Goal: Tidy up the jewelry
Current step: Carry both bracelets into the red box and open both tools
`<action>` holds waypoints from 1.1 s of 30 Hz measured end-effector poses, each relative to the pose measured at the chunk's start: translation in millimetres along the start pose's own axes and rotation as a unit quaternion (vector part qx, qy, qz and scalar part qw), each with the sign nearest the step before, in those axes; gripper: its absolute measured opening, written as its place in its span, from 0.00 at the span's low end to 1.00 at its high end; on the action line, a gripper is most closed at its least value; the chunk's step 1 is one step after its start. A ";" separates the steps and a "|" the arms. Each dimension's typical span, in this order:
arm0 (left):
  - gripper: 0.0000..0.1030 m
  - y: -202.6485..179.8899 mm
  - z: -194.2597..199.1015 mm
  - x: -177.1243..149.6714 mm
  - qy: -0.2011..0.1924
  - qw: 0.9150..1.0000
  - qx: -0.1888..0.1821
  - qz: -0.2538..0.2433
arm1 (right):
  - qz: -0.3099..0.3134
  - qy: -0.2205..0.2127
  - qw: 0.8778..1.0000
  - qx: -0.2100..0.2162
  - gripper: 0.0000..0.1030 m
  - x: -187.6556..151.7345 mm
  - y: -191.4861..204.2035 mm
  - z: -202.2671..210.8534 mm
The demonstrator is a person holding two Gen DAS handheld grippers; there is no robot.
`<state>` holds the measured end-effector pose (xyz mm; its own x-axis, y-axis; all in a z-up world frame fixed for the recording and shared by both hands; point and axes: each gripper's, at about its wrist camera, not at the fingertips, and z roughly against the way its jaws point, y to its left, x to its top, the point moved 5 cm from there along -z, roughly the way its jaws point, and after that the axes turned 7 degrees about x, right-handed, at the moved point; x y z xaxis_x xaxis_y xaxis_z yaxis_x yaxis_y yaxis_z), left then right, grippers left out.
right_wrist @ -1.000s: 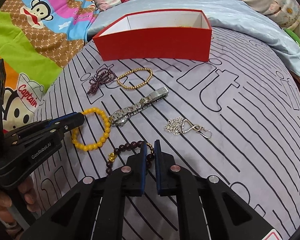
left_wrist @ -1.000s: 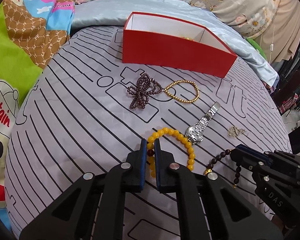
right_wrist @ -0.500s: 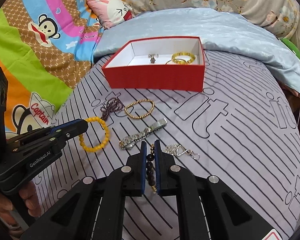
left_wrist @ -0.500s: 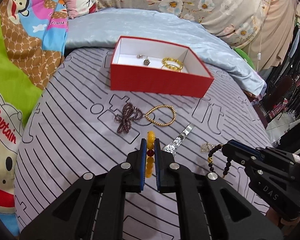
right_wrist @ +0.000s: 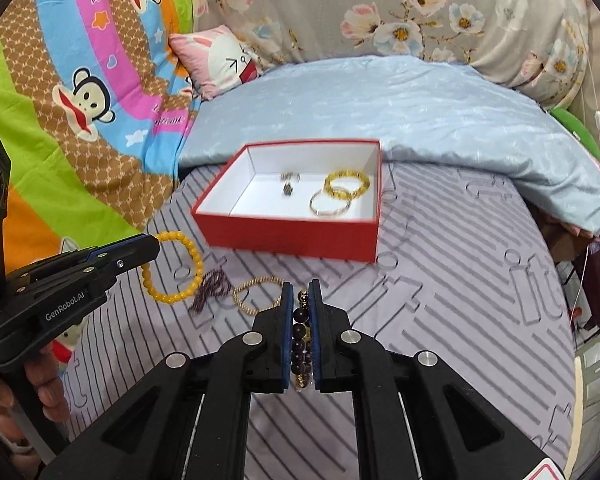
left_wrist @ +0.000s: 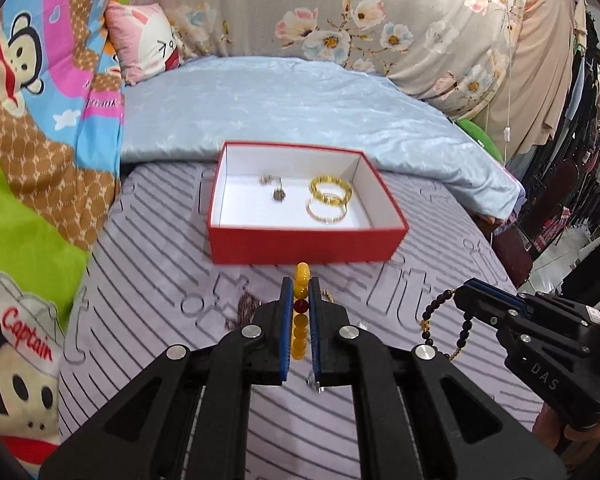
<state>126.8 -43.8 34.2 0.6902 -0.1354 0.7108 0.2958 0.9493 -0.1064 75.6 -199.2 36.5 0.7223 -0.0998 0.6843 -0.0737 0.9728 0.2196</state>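
Observation:
My left gripper (left_wrist: 300, 285) is shut on a yellow bead bracelet (left_wrist: 301, 276), held in the air above the bed; the same bracelet (right_wrist: 171, 266) hangs as a ring from it in the right wrist view. My right gripper (right_wrist: 301, 289) is shut on a dark bead bracelet (right_wrist: 302, 330), which dangles from it (left_wrist: 446, 322) in the left wrist view. Ahead stands an open red box (left_wrist: 300, 246) with white lining, holding two gold bangles (left_wrist: 330, 192) and small silver pieces (left_wrist: 274, 188). A dark purple bead string (right_wrist: 212, 286) and a gold bead bracelet (right_wrist: 256, 294) lie on the cover.
The grey striped bed cover (right_wrist: 440, 280) spreads under both grippers. A pale blue quilt (left_wrist: 292, 100) lies behind the box, with a pink pillow (right_wrist: 220, 60) and cartoon blanket (right_wrist: 80, 100) to the left. Clothes hang at the far right (left_wrist: 580, 140).
Both grippers have risen from the cover, lifting the yellow bracelet and the dark bracelet off it. The box's inside has come into view and the watch has dropped out of sight.

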 end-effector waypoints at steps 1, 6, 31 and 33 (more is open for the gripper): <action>0.06 0.1 -0.9 8.9 -0.007 1.000 0.002 -0.001 | 0.001 -0.006 1.000 0.002 0.07 8.4 -1.4 0.1; 0.07 -3.2 -9.3 49.5 -0.037 0.999 0.007 -0.011 | 0.013 -0.031 0.999 -0.001 0.07 48.4 -6.6 -4.8; 0.06 3.7 -143.5 104.3 0.000 0.999 0.048 -0.011 | -0.002 0.007 0.999 0.041 0.07 119.1 -19.6 -141.4; 0.06 5.7 -152.3 102.7 0.007 0.999 0.051 -0.009 | -0.009 0.015 0.999 0.044 0.07 116.1 -24.0 -151.6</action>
<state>299.9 -95.4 0.7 0.6943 -0.1565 0.7025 0.2405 0.9704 -0.0215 265.5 -202.4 5.2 0.7438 -0.1090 0.6594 -0.1201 0.9488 0.2922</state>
